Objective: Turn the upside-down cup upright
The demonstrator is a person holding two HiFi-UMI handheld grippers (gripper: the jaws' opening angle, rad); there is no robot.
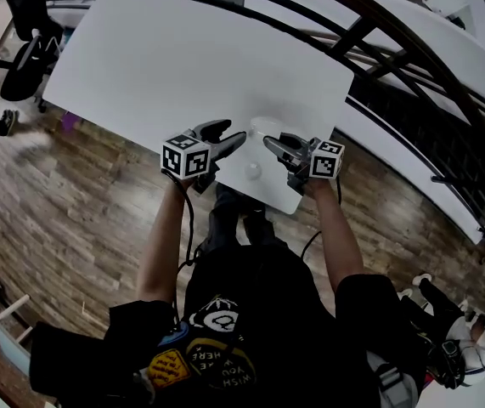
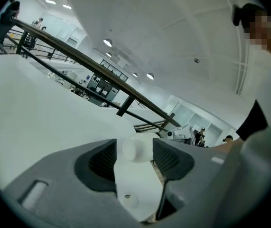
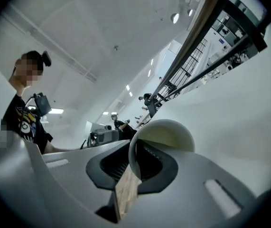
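Right tool (image 3: 133, 164) closed on cup (image 3: 169, 133): rim wall pinched between pads, mouth facing tool. Left tool (image 2: 135, 156) jaws apart, cup base between them, firm contact not evident. Cup between both tools, over near corner of white counter (image 1: 183, 66).

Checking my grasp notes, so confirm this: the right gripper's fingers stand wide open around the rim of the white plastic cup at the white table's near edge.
Not right. The fingers of the right gripper are not wide open: they are closed on the rim of the white plastic cup, with its wall pinched between them, as the right gripper view shows. The cup is at the near edge of the white table, as stated.
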